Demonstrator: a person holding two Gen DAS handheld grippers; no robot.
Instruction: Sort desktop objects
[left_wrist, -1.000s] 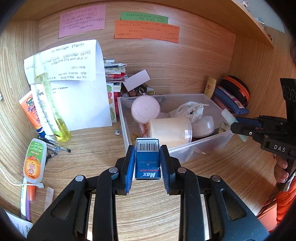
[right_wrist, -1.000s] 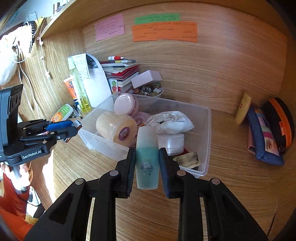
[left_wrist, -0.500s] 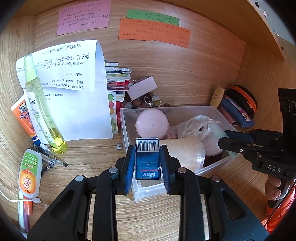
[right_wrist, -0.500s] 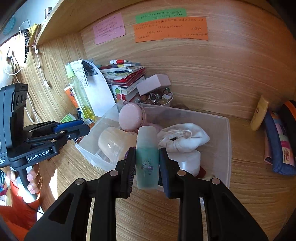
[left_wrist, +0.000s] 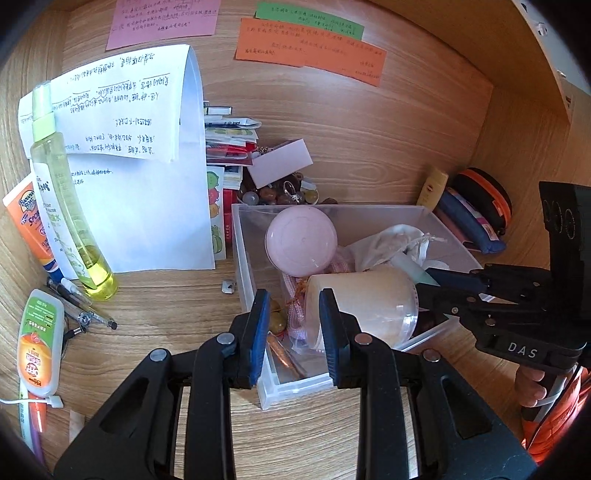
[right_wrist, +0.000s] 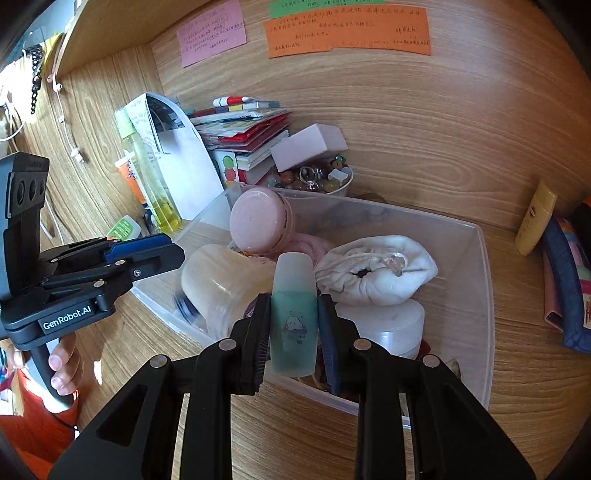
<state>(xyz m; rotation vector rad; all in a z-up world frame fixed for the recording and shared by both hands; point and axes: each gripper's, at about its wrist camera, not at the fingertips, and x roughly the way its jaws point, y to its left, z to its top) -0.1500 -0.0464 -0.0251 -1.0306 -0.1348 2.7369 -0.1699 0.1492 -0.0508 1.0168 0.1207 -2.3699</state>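
We see the wooden surface (left_wrist: 166, 314) hemmed in by a back panel, with bare room only in front of the clear bin (left_wrist: 239, 258). The frosted teal bottle (right_wrist: 293, 332) stands upright in the right tongs (right_wrist: 294, 297), clamped firmly between both pads, above the bin's near wall and the cream jar (right_wrist: 221, 280). The left tongs (left_wrist: 291, 295) are narrowly parted and empty, poised over the bin's near left corner.

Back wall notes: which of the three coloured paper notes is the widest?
The orange note. It is the long strip just below the shorter, thinner green note, and it lies to the right of the pink note.
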